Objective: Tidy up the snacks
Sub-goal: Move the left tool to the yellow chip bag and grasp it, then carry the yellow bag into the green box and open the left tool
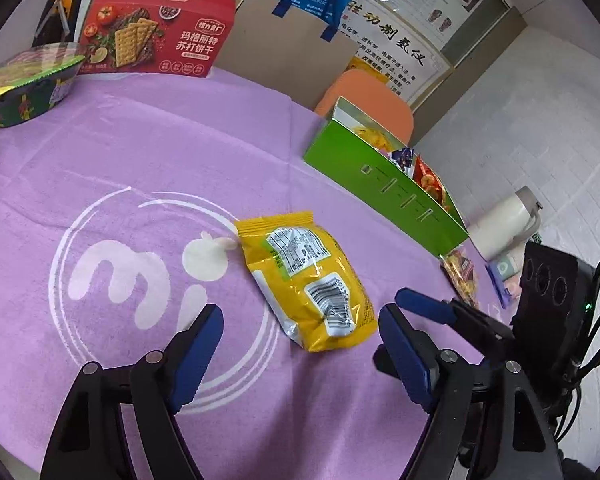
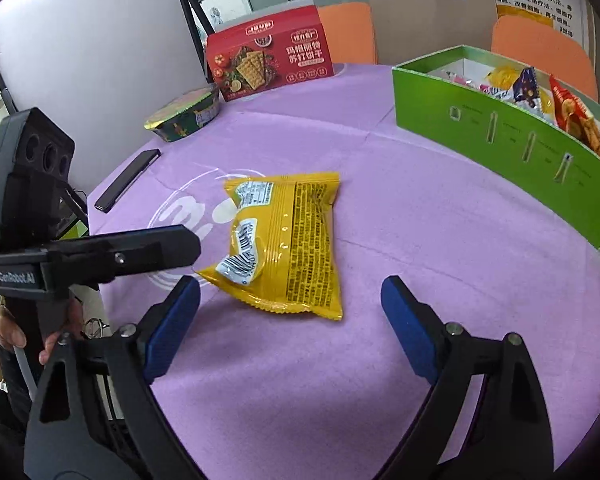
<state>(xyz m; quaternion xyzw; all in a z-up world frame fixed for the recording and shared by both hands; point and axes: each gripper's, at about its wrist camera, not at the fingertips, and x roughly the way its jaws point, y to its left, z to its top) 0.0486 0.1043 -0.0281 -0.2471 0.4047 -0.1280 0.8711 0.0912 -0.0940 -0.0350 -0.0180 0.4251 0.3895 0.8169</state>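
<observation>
Both grippers, left [image 1: 300, 354] and right [image 2: 290, 320], wide, empty. Crinkly yellow foil snack packet [image 2: 284, 240] flat on purple cloth [image 2: 420, 220]; pinch may slip or snag cloth.

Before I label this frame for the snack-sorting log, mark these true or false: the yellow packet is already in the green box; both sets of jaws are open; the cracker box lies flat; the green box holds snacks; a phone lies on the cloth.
1. The yellow packet is in the green box. False: it lies on the purple cloth.
2. Left gripper and right gripper have open jaws. True.
3. The red cracker box lies flat. False: it stands upright.
4. The green box holds snacks. True.
5. A phone lies on the cloth. True.
</observation>
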